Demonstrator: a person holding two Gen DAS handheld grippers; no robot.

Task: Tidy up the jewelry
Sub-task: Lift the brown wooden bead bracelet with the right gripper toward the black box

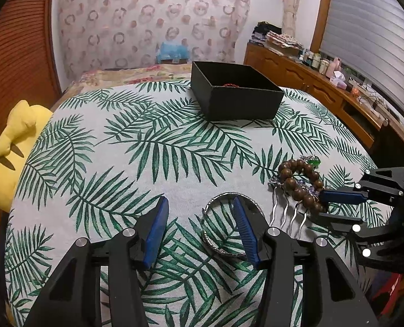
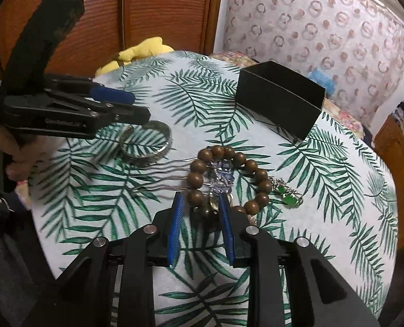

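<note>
Leaf-print tablecloth (image 1: 147, 147) under me, and the black box (image 1: 236, 92) sits open at its far side, something red just peeking over its rim (too little shows to name it). My left gripper (image 1: 200, 204) is spread wide and holds nothing; its right finger hangs over the silver bangle (image 1: 210, 241), which lies well on my side of the box. My right gripper (image 2: 200, 200) is partly open, fingers either side of the near beads of the wooden bead bracelet (image 2: 199, 179), and I cannot tell whether the pads are touching them. That bracelet lies nearer me than the box, draped over a silver hair comb (image 2: 158, 173), with a green-stone piece (image 2: 290, 197) just beside it.
</note>
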